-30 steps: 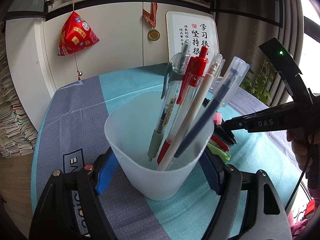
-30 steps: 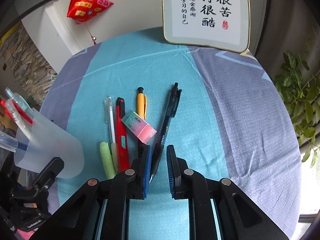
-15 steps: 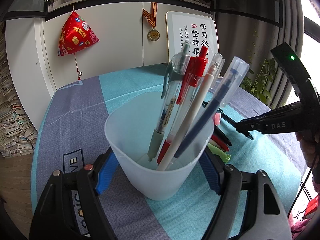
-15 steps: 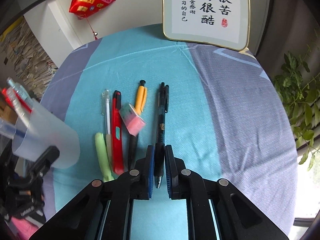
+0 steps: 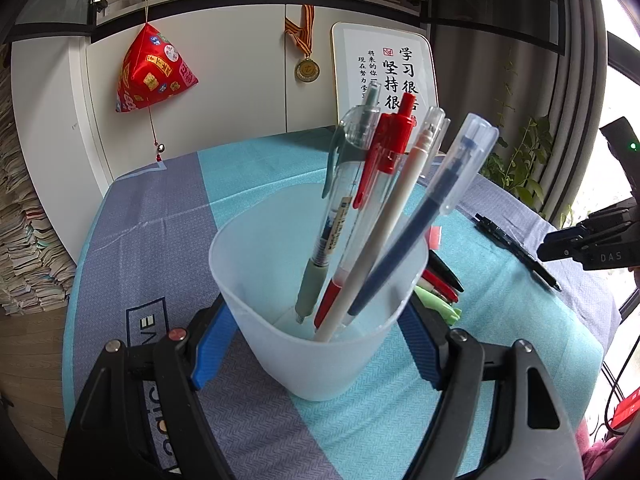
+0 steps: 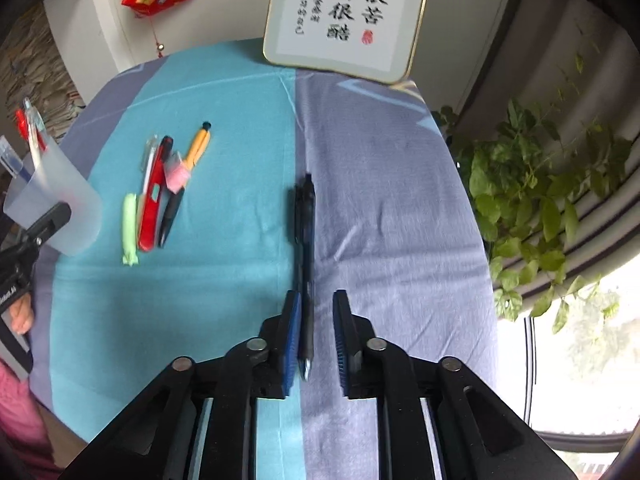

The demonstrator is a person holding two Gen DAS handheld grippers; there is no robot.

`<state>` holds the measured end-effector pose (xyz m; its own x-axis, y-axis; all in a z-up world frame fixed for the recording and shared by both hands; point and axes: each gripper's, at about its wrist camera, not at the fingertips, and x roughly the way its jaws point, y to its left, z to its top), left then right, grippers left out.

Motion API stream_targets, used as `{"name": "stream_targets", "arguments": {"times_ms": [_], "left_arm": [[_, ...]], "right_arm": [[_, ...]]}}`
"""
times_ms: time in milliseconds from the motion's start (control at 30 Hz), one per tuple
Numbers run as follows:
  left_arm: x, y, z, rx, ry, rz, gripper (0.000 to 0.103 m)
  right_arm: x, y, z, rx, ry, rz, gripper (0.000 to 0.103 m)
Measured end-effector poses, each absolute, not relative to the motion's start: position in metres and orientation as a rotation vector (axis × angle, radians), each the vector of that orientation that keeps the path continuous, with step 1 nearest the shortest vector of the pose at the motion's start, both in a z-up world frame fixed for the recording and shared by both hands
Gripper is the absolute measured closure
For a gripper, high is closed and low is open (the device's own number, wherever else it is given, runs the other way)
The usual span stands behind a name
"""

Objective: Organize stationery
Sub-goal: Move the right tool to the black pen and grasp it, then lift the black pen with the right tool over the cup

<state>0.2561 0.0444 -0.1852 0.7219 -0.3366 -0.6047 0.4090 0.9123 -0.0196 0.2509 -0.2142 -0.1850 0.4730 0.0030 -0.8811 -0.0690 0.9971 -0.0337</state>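
the left gripper (image 5: 320, 344) has its blue ribbed pads against opposite sides of the frosted plastic cup (image 5: 320, 300), clamped on it low on the wall, probably to keep the light, tapering cup from tipping as pens go in. the cup stands on the tablecloth (image 5: 160, 220) and holds 4 pens leaning to one side: a clear pen with a grey-green rubber grip (image 5: 340, 200), a red click pen (image 5: 372, 184), a slim white pen (image 5: 392, 220) and a capped blue gel pen (image 5: 432, 208).

the right gripper (image 6: 316, 336) is well apart from the cup, with the black pen (image 6: 304, 248) lying lengthwise between its fingers. the fingers stand apart; the pen rests against the left pad with a clear gap to the right one, so it looks loose, not pinched. the picture is blurred there, and i cannot tell whether the pen lies flat on the cloth or is lifted. it sits along the seam between the teal and grey-lilac bands.

near the cup a cluster waits on the teal band: a pale green stick (image 6: 130, 228), a red pen (image 6: 154, 204), a clear pen (image 6: 150, 156), an orange-and-black pen (image 6: 198, 146) and a pink eraser (image 6: 178, 174) lying across them. the cloth is woven and matte, so smooth pen barrels are unlikely to roll far.
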Motion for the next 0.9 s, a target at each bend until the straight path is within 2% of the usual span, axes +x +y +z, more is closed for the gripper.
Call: {"name": "stream_targets", "arguments": {"times_ms": [33, 67, 600, 700, 733, 767, 900], "left_arm": [[0.256, 0.044, -0.185, 0.119, 0.644, -0.413, 0.028], [0.256, 0.044, -0.185, 0.118, 0.644, -0.413, 0.028], [0.256, 0.044, -0.185, 0.119, 0.643, -0.413, 0.028], [0.256, 0.044, -0.185, 0.119, 0.644, -0.413, 0.028], [0.256, 0.044, -0.185, 0.119, 0.644, -0.413, 0.028], [0.256, 0.044, -0.185, 0.118, 0.644, -0.413, 0.028], [0.255, 0.044, -0.186, 0.115, 0.646, -0.414, 0.027]], "right_arm": [[0.255, -0.211, -0.184, -0.076, 1.066, 0.062, 0.071], [0.262, -0.207, -0.183, -0.088, 1.055, 0.074, 0.064], [0.322, -0.207, -0.206, -0.098, 1.121, 0.051, 0.064], [0.324, -0.208, -0.206, -0.068, 1.116, 0.066, 0.071], [0.325, -0.208, -0.206, -0.061, 1.116, 0.08, 0.082], [0.326, -0.205, -0.206, -0.067, 1.116, 0.085, 0.087], [0.325, -0.203, -0.196, -0.039, 1.093, 0.08, 0.087]]}}
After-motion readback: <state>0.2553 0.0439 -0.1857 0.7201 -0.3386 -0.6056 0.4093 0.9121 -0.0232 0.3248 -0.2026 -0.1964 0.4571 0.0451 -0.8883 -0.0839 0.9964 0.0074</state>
